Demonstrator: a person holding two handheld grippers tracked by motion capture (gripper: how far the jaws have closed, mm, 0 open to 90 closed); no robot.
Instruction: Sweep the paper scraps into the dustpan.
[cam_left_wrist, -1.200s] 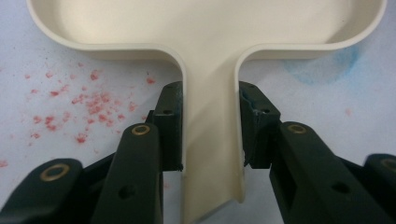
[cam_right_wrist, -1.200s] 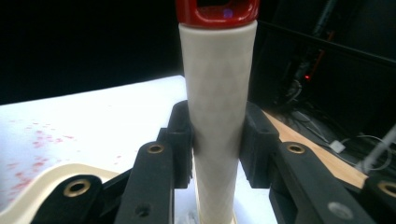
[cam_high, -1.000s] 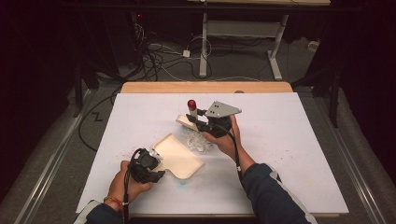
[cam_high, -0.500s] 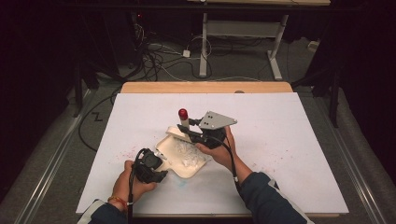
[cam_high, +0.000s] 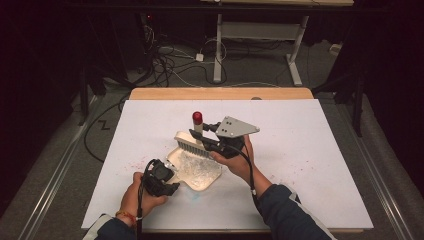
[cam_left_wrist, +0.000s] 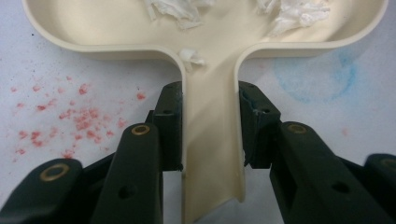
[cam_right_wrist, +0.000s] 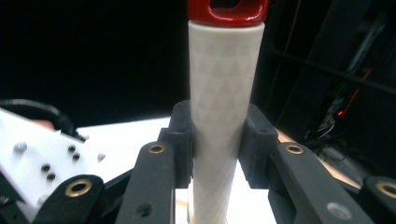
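A cream dustpan (cam_high: 200, 175) lies on the white table, with white paper scraps (cam_high: 192, 162) in its tray. My left gripper (cam_high: 169, 178) is shut on the pan's handle (cam_left_wrist: 212, 140), with a jaw pressed on each side; the left gripper (cam_left_wrist: 211, 128) sits low over the table. More scraps (cam_left_wrist: 289, 11) lie inside the pan's rim. My right gripper (cam_high: 209, 143) is shut on a brush, whose white handle (cam_right_wrist: 224, 93) stands upright with a red cap (cam_high: 197, 116). The brush head (cam_high: 189, 143) rests at the pan's far edge. The right gripper (cam_right_wrist: 218, 140) clamps the handle at mid-height.
Red crumbs (cam_left_wrist: 79, 116) and a faint blue stain (cam_left_wrist: 317, 77) mark the white table cover (cam_high: 310, 150) beside the pan's handle. A wooden edge (cam_high: 220, 93) runs along the table's far side. Cables (cam_high: 175, 55) and a desk frame stand on the dark floor behind.
My right gripper has dragged the brush leftward and toward me, to the pan's mouth. The white scraps went from the table into the pan. The left gripper has barely moved.
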